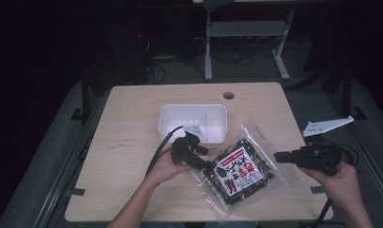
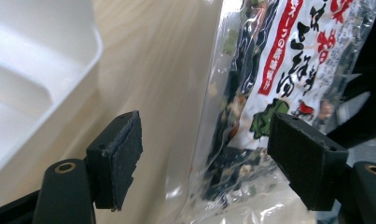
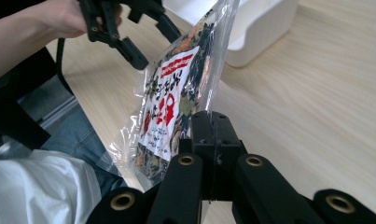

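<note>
Right gripper [image 3: 212, 140] pinching bag [image 1: 240, 169] edge, beside tray [image 1: 167, 124]; left gripper [image 2: 204, 161] spread around bag's other edge.

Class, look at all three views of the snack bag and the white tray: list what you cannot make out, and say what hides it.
- Snack bag: small print too tiny to read in the high view.
- Bag's edge in the right hand-held gripper: hidden behind the shut jaws, right gripper view.
- White tray: cut off by the frame's left edge, left gripper view.
- Tray's contents: partly hidden by the left hand-held gripper.
</note>
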The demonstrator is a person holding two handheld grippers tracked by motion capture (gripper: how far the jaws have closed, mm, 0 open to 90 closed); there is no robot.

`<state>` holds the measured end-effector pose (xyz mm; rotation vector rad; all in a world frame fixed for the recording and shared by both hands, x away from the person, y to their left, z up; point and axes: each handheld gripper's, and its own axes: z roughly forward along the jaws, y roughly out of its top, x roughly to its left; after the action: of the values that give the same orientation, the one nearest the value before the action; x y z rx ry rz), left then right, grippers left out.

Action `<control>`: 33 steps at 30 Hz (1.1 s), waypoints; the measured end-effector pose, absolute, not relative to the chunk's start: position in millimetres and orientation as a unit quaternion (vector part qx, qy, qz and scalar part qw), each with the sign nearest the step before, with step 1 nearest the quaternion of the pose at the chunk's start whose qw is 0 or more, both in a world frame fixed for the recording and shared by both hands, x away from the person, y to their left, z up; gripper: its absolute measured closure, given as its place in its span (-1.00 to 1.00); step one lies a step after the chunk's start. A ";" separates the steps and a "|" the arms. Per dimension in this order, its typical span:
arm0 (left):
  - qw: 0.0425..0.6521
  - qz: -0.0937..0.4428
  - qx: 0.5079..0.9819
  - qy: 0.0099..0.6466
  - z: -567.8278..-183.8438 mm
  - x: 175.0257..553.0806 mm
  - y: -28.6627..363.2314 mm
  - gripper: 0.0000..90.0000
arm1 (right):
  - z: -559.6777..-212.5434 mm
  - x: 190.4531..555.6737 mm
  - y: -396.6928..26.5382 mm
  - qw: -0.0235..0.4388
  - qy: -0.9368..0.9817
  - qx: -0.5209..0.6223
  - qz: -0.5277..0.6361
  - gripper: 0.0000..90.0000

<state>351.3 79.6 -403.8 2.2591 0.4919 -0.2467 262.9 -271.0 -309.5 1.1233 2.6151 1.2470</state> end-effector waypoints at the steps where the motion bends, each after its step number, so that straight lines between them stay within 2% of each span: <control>1: 0.395 -0.099 0.893 0.191 -404.9 350.6 78.4 -0.42 | -309.5 262.9 -271.0 0.017 0.841 0.361 0.401 1.00; 4: 0.388 -0.110 0.897 0.184 -408.0 349.4 74.6 -0.38 | -302.5 267.0 -263.2 0.018 0.848 0.347 0.401 1.00; 7: 0.392 -0.122 0.896 0.169 -409.0 347.7 73.1 -0.17 | -298.6 270.6 -257.2 0.019 0.851 0.340 0.399 1.00; 12: 0.400 -0.129 0.892 0.166 -407.2 347.6 77.5 -0.02 | -293.6 277.4 -251.1 0.025 0.853 0.339 0.397 1.00; 13: 0.405 -0.132 0.890 0.163 -406.2 348.1 79.8 0.12 | -290.2 281.4 -249.4 0.029 0.852 0.337 0.399 1.00; 17: 0.421 -0.129 0.885 0.151 -400.1 346.7 86.3 0.32 | -282.9 287.0 -246.1 0.037 0.851 0.337 0.402 1.00; 18: 0.425 -0.128 0.884 0.148 -398.9 345.1 86.6 0.44 | -278.7 290.8 -243.5 0.041 0.851 0.335 0.403 1.00; 23: 0.423 -0.119 0.888 0.135 -397.8 338.2 87.6 0.56 | -280.2 301.0 -241.3 0.047 0.851 0.336 0.401 0.99; 25: 0.420 -0.117 0.890 0.133 -398.5 336.5 88.1 0.60 | -285.2 307.9 -241.8 0.042 0.845 0.338 0.413 0.89; 26: 0.418 -0.116 0.891 0.132 -398.7 336.4 89.1 0.60 | -287.0 309.7 -242.3 0.039 0.841 0.340 0.419 0.76; 27: 0.417 -0.114 0.892 0.133 -399.1 335.9 89.9 0.60 | -287.0 309.7 -242.3 0.039 0.841 0.340 0.419 0.76; 30: 0.415 -0.106 0.894 0.132 -400.2 334.3 93.0 0.60 | -297.9 313.6 -245.6 0.039 0.833 0.348 0.428 0.13; 31: 0.413 -0.104 0.895 0.133 -400.5 333.9 94.2 0.60 | -297.9 313.6 -245.6 0.039 0.833 0.348 0.428 0.13; 33: 0.413 -0.101 0.895 0.135 -401.4 333.4 95.8 0.60 | -311.4 311.4 -252.0 0.037 0.829 0.343 0.440 -0.02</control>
<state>333.4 95.8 -401.4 2.2511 0.3408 -0.2535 311.4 -252.0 -311.4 1.0525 2.5446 1.3508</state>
